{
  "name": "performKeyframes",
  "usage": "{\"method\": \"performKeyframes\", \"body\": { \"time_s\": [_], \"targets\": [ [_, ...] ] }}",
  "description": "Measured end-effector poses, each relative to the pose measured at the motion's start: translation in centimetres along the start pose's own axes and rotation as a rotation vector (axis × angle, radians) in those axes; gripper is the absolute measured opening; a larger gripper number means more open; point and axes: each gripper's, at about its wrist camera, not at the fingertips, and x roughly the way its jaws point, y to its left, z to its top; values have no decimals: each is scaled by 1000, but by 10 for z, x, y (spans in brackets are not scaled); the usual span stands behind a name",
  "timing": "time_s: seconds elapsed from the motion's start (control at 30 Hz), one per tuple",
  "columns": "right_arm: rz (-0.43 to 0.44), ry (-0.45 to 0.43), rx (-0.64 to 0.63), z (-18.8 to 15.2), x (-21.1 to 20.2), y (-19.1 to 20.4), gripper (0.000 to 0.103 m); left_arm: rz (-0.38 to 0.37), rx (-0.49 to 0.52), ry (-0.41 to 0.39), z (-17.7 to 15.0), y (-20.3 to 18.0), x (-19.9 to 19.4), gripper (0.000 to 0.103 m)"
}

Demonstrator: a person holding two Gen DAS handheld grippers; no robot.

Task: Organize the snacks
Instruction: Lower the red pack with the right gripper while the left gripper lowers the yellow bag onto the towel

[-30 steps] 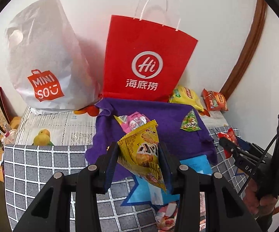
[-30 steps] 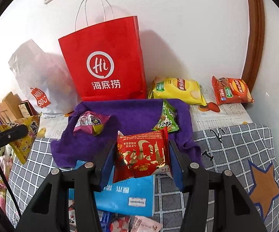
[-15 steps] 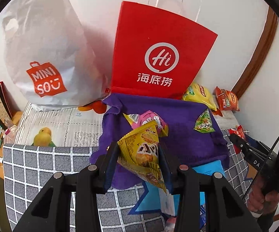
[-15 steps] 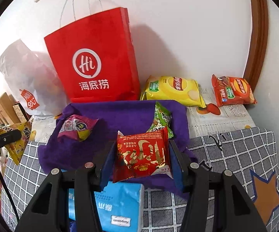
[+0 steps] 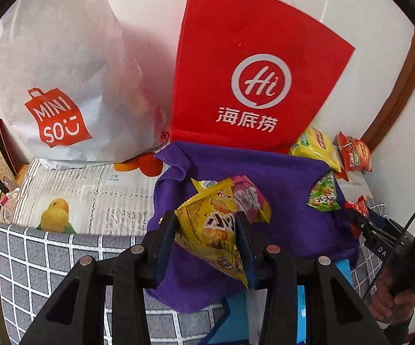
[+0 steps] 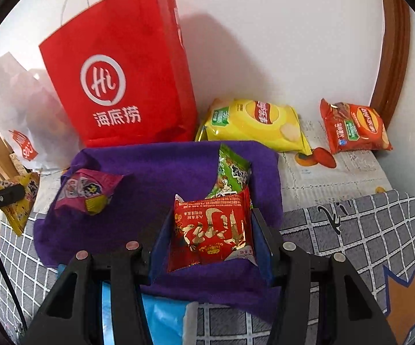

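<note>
Purple cloth (image 6: 161, 166): plain, one solid colour. Table cover (image 6: 351, 230): grey, white grid lines, one orange star outlined in blue. Paper bag (image 6: 121, 66): red, white round logo and white characters. Plastic bag (image 5: 63, 57): pale grey-white, orange-red logo. Left-held packet (image 5: 210, 224): yellow, black-and-white lettering. Right-held packet (image 6: 211, 230): red, gold print. Packets on cloth: one pink (image 6: 88, 189), one green (image 6: 232, 172). Chip bags by wall: one yellow (image 6: 253, 123), one orange-red (image 6: 354, 128). Newspaper (image 5: 92, 192): grey print, yellow fruit photo.

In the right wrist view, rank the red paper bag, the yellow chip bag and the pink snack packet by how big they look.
1. Red paper bag
2. Yellow chip bag
3. Pink snack packet
</note>
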Motion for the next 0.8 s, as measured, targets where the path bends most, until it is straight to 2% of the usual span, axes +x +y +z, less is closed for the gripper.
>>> {"method": "performKeyframes", "body": {
  "time_s": [0.4,0.8],
  "targets": [
    [-3,53,-5,1,35,0,52,4,-22,39,5,6,35,40],
    [3,81,7,-3,46,-4,53,-8,-10,65,3,-2,47,40]
  ]
}}
